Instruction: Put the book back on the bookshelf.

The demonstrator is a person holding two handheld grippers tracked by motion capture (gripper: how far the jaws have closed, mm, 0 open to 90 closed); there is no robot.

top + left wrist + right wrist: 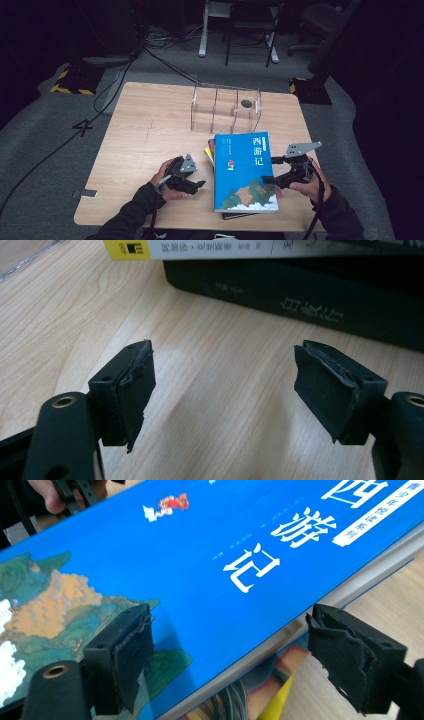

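Note:
A blue book (245, 170) with white Chinese characters tops a small stack near the table's front edge. Under it lie a black book (300, 295) and a book with a yellow spine end (127, 249). My left gripper (194, 184) rests on the wood just left of the stack. Its jaws (225, 385) are open over bare table and face the black book's spine. My right gripper (270, 176) is at the blue book's right edge. Its jaws (230, 645) are open and straddle that edge of the blue book (225, 555), one pad over the cover, the other beyond the edge.
A clear acrylic organizer (226, 107) with three compartments stands behind the stack, and a dark round object sits in its right compartment. The wooden table (145, 130) has bare room on its left half. Cables, chairs and stands are on the floor behind.

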